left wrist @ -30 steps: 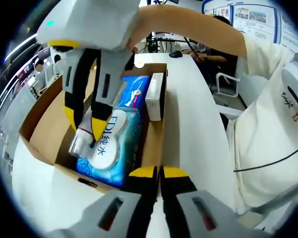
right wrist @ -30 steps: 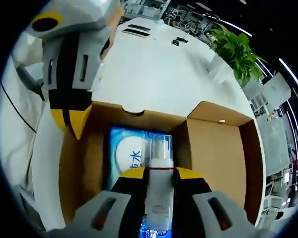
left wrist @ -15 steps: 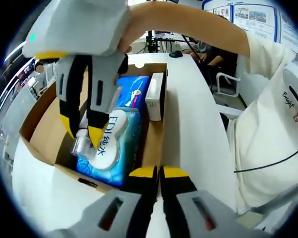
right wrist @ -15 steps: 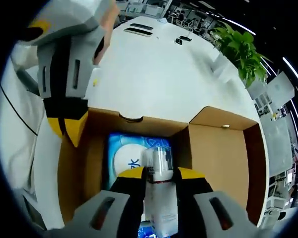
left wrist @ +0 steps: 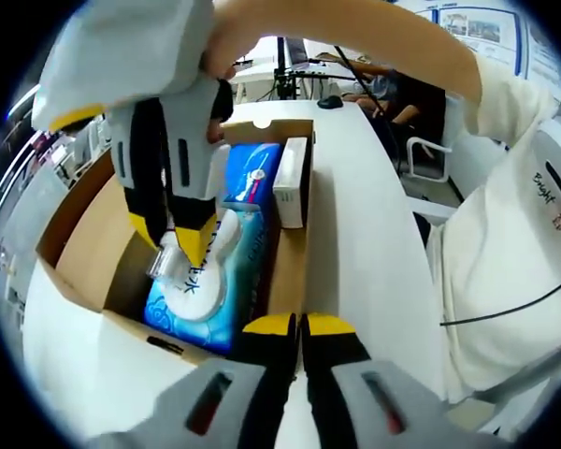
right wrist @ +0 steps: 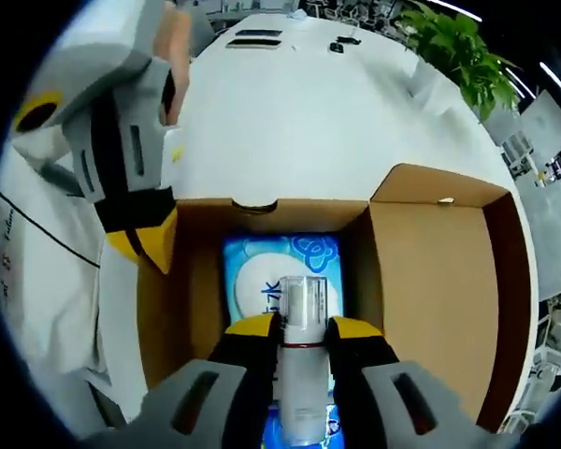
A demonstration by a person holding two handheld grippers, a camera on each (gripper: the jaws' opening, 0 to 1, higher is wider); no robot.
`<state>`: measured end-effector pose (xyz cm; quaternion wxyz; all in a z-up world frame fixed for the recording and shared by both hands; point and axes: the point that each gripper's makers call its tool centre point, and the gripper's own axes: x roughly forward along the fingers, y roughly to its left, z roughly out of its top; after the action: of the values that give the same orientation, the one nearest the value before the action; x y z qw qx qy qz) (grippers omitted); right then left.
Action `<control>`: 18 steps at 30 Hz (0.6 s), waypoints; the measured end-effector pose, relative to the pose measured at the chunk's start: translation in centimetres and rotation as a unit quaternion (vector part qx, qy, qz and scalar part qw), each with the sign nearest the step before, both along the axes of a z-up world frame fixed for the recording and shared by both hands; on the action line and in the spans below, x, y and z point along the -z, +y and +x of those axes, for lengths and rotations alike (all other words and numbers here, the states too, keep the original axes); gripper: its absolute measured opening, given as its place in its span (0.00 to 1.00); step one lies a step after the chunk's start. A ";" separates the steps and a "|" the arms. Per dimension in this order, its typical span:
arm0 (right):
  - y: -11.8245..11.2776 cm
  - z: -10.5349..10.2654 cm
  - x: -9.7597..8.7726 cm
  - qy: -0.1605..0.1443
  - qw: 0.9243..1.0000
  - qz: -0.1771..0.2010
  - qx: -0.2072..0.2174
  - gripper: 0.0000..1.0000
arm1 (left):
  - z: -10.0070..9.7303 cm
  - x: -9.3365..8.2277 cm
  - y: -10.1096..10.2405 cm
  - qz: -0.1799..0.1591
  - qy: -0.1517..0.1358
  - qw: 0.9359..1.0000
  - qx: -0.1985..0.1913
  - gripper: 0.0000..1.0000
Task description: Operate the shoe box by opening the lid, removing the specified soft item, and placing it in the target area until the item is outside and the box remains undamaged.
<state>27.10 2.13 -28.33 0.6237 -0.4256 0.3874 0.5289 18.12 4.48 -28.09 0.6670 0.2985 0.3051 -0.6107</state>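
Note:
An open brown shoe box (left wrist: 290, 281) (right wrist: 192, 309) lies on a white table. Inside it are a blue wet-wipes pack (left wrist: 206, 290) (right wrist: 280, 271), a second blue pack (left wrist: 252, 173) and a small white carton (left wrist: 292, 182). My right gripper (right wrist: 304, 327) (left wrist: 175, 238) is shut on a clear bottle (right wrist: 304, 365) (left wrist: 171, 260) with a see-through cap, held just above the wipes pack. My left gripper (left wrist: 299, 325) (right wrist: 148, 241) is shut on the rim of the box's side wall near a corner.
The box's lid (left wrist: 84, 224) (right wrist: 439, 271) lies folded open beside the box. White table (left wrist: 365, 253) (right wrist: 290, 112) stretches past the box. A person's white-shirted torso (left wrist: 505, 243) stands close by. A green plant (right wrist: 453, 56) and small dark items (right wrist: 341, 45) are at the far end.
My right gripper has raised the bottle off the wipes pack and drawn it a little toward the box's middle. The left gripper stays on the box wall.

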 end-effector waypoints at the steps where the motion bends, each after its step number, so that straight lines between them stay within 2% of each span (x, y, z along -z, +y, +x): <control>1: 0.0 0.0 0.1 0.003 1.000 0.002 0.001 0.21 | 0.0 0.0 0.0 0.000 0.000 1.000 0.000 0.03; 3: 0.0 -0.2 0.2 0.006 1.000 0.005 -0.005 0.21 | 0.0 0.0 0.0 0.000 0.000 1.000 0.000 0.03; 7: -0.1 -0.3 0.2 0.014 1.000 0.017 0.020 0.21 | 0.0 0.0 0.0 0.001 0.002 1.000 0.002 0.02; 9: -0.2 -0.3 0.2 0.009 0.999 0.022 0.028 0.20 | 0.0 0.1 -0.1 0.000 0.003 1.000 0.002 0.02; 10: -0.3 -0.3 0.2 0.008 0.999 0.025 0.048 0.20 | 0.0 0.1 -0.1 -0.001 0.003 1.000 0.002 0.02; 13: -0.7 -0.4 -0.1 0.005 0.999 0.025 0.046 0.20 | 0.0 0.1 -0.1 -0.001 0.004 1.000 0.002 0.02; 18: -1.3 -0.1 -0.8 0.001 0.995 0.065 0.073 0.20 | 0.0 0.1 -0.1 -0.001 0.002 1.000 0.000 0.02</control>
<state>27.00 0.87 -27.57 0.6869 -0.3536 0.3830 0.5064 18.11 4.39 -28.18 0.6665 0.2964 0.3055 -0.6121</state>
